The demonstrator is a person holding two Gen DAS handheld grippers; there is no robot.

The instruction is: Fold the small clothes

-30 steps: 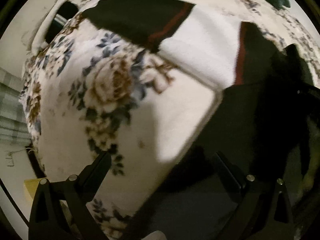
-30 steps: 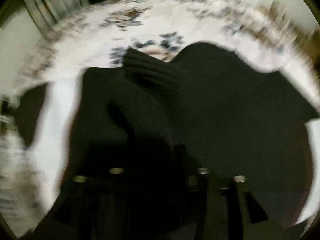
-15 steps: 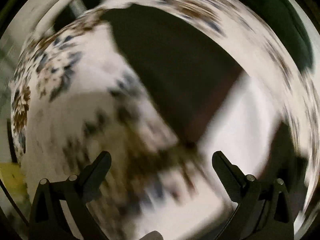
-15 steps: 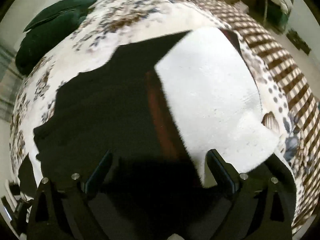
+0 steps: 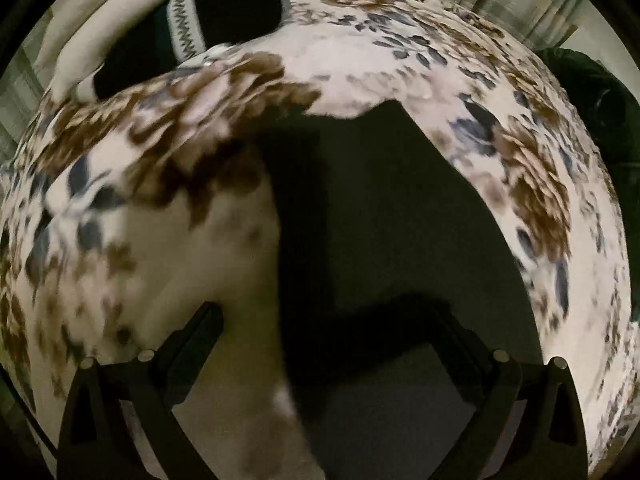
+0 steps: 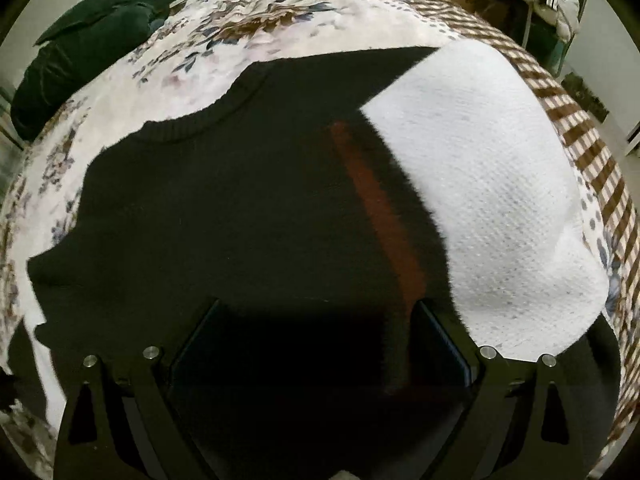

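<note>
A black knit sweater (image 6: pixel 240 200) with a round neckline, a red stripe (image 6: pixel 380 208) and a white lower part (image 6: pixel 500 200) lies flat on the floral blanket (image 6: pixel 280 28). My right gripper (image 6: pixel 320 332) hangs open just above its black chest, with nothing between the fingers. In the left wrist view a black part of the sweater (image 5: pixel 380 220) lies on the floral blanket (image 5: pixel 160 160). My left gripper (image 5: pixel 326 340) stands open over that part's left edge, holding nothing.
A dark garment with a white zigzag band (image 5: pixel 208 12) lies at the far side of the bed. A dark green pillow (image 6: pixel 92 40) sits at a corner. A brown checked cover (image 6: pixel 580 140) borders the blanket beside the white part.
The right gripper's fingers have spread from close together to wide apart, and it has swung over the sweater's chest. The left gripper has swept across the bed from the white part to a black part.
</note>
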